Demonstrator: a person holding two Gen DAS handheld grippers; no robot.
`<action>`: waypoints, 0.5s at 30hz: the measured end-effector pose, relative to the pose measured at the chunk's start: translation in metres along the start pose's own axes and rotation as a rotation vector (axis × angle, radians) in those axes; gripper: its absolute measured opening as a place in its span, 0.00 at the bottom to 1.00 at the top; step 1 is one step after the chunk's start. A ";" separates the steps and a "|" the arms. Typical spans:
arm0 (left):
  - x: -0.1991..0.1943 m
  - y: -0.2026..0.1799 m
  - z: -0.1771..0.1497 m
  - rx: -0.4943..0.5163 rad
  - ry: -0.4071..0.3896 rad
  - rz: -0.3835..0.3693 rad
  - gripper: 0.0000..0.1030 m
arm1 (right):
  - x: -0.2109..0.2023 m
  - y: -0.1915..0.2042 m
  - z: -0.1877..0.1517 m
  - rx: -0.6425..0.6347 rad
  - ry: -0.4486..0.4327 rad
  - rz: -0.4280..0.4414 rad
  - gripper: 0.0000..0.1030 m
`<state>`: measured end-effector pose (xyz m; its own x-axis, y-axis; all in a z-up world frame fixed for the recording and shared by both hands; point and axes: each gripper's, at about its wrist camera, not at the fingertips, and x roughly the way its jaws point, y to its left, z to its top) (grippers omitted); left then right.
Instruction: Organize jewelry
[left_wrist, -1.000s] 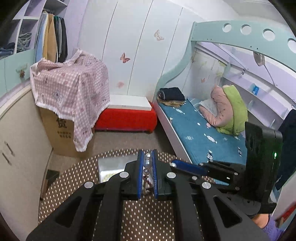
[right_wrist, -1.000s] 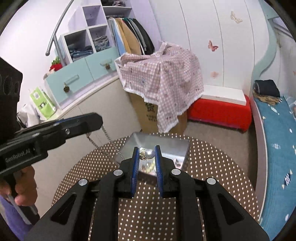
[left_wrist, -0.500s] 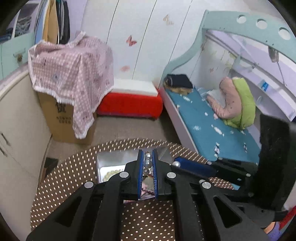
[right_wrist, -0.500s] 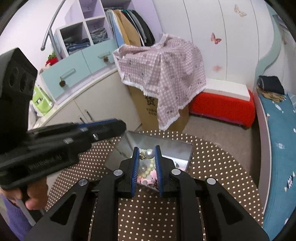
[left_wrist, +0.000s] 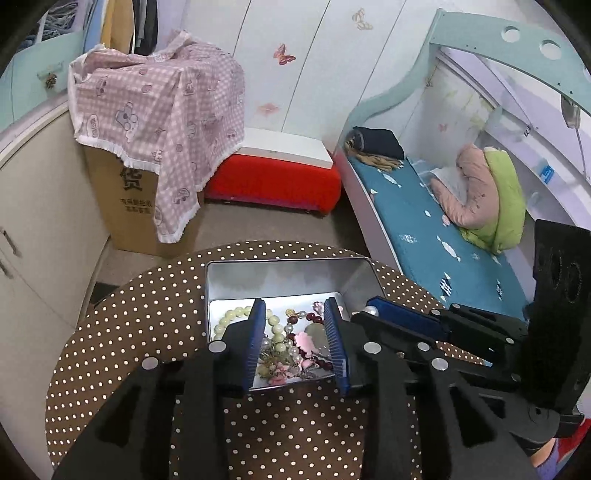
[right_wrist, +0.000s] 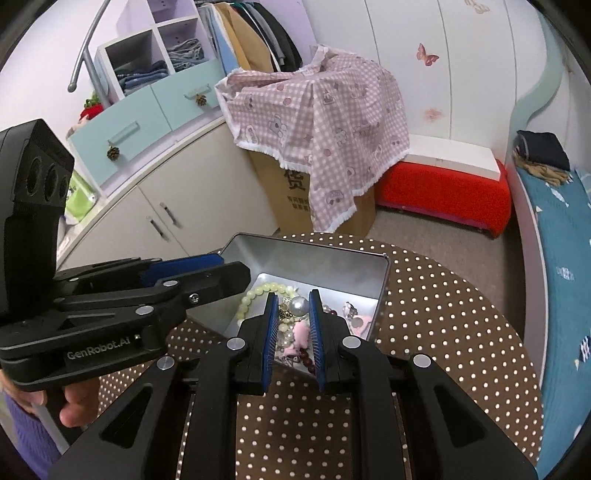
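An open silver tin (left_wrist: 288, 263) (right_wrist: 314, 248) stands on the round brown dotted table (left_wrist: 147, 314) (right_wrist: 443, 314). It holds a pale green bead bracelet (left_wrist: 231, 317) (right_wrist: 255, 291), dark red beads (left_wrist: 314, 317) and a pink charm (left_wrist: 304, 341) (right_wrist: 301, 332). My left gripper (left_wrist: 294, 306) (right_wrist: 234, 266) hangs over the tin with its jaws opening and nothing pressed between the pads. My right gripper (right_wrist: 293, 298) (left_wrist: 365, 310) is shut on a white pearl (right_wrist: 298, 305) with a small gold piece beside it, just above the tin's jewelry.
A cardboard box under a pink checked cloth (left_wrist: 159, 107) (right_wrist: 321, 110) and a red bench (left_wrist: 273, 181) (right_wrist: 443, 192) stand behind the table. A bed with a blue sheet (left_wrist: 424, 229) runs along the right, pale cabinets (right_wrist: 147, 199) along the left. A hand (right_wrist: 74, 402) holds the left gripper.
The left jaws, shut on a beaded strand before, now stand apart with the strand out of them. Both grippers have come down closer over the tin. The right still grips the pearl.
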<state>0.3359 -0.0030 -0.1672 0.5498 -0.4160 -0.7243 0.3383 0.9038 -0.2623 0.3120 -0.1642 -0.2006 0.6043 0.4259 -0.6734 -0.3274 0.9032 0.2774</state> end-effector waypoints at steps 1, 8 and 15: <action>-0.001 0.001 0.000 -0.003 -0.002 0.003 0.30 | 0.000 0.000 0.000 0.000 0.002 0.000 0.17; -0.010 -0.002 -0.003 -0.001 -0.015 0.013 0.30 | 0.001 -0.002 -0.002 0.013 0.009 0.000 0.17; -0.029 -0.003 -0.008 -0.024 -0.065 0.042 0.56 | -0.014 0.002 -0.002 0.021 -0.008 -0.005 0.19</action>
<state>0.3127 0.0077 -0.1505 0.6115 -0.3827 -0.6926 0.2960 0.9224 -0.2482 0.3019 -0.1684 -0.1919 0.6121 0.4214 -0.6692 -0.3086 0.9064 0.2885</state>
